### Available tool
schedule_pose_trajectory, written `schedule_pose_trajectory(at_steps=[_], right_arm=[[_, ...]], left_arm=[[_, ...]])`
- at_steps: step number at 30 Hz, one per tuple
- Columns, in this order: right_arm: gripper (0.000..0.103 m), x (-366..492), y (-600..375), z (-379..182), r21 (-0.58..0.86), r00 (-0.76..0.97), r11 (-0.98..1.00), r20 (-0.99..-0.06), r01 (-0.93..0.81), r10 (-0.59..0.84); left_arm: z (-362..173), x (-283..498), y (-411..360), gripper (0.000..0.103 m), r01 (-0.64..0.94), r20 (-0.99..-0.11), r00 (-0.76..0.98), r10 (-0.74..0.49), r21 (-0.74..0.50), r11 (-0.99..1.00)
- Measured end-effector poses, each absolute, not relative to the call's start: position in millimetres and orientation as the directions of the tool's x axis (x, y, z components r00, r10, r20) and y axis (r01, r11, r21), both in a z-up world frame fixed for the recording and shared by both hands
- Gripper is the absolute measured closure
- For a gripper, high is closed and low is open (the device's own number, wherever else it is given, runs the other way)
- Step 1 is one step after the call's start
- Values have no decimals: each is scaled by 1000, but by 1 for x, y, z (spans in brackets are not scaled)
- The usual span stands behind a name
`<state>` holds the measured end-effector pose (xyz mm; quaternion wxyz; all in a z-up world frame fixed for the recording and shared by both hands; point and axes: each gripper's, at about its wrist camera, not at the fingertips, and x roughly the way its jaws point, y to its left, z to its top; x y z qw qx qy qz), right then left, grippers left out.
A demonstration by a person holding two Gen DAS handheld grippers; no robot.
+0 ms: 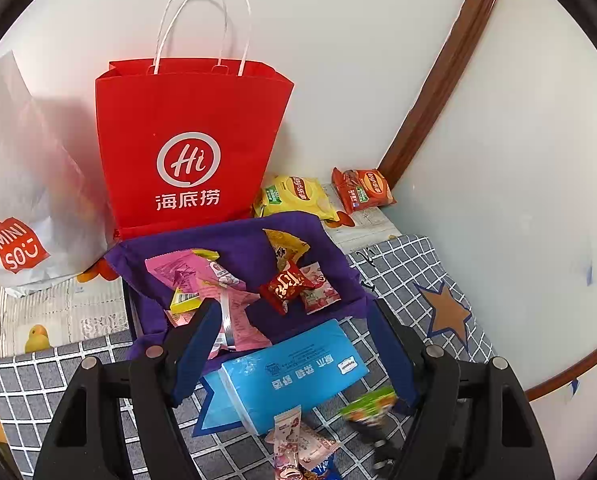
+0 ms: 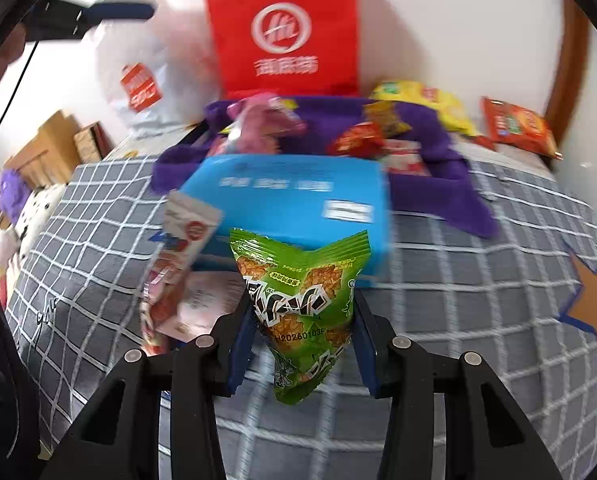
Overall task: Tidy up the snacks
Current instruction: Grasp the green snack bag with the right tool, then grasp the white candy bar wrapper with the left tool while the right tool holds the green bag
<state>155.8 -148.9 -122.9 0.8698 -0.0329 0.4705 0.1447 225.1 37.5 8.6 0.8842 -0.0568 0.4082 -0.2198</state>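
My right gripper [image 2: 302, 312] is shut on a green snack packet [image 2: 298, 308] and holds it above the checked bedcover, in front of a blue box [image 2: 294, 188]. The packet shows blurred in the left wrist view [image 1: 368, 404]. My left gripper [image 1: 294, 320] is open and empty above the purple cloth bag [image 1: 226, 240], which holds a pink packet [image 1: 202, 276], a red candy [image 1: 284, 286] and a yellow packet [image 1: 286, 246]. Pink and white packets [image 1: 294, 440] lie in front of the blue box [image 1: 290, 372].
A red paper bag [image 1: 190, 144] and a white Miniso bag [image 1: 22, 200] stand against the wall. Yellow [image 1: 298, 196] and red-orange [image 1: 362, 190] crisp bags lie at the back right. Plush toys and boxes [image 2: 30, 184] sit off the bed's left edge.
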Motion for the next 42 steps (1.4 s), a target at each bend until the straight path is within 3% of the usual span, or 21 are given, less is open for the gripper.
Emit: schedule_pose_trajectory(at_steps=[8,14,22,30,35,39,40,42], right_arm=[[59,150,-202,-127,69,524,984,-839,-165,147],[59,154,-211,-143,61,536,987,-834,-148,132],[61,157,-201,-160,27,552,985,-825,-171,119],[63,153,-215,-154,123,523,979,-831,-161,190],[63,140,-217,-147,114,529,979,-828,-169,188],[63,132,-219,-144,113,532,978,-825,-176,191],[63,131,-219,-143,112,533,978,-824,-175,190],[63,129,-220,-141,115,535,978,-823,-173,191]], left_arm=[[15,217,32,30,355,-690,585,-427,-255,899],[5,201,31,30,308,-740,585,-333,-177,935],[-58,165,60,31,200,-790,531,-307,-235,951],[-116,145,41,32,184,-822,474,-316,-258,948],[-137,144,25,37,204,-837,453,-306,-237,950],[-152,146,20,55,172,-851,428,-305,-255,952],[-155,146,20,67,172,-850,423,-313,-264,949],[-159,145,23,81,176,-850,394,-350,-304,936]])
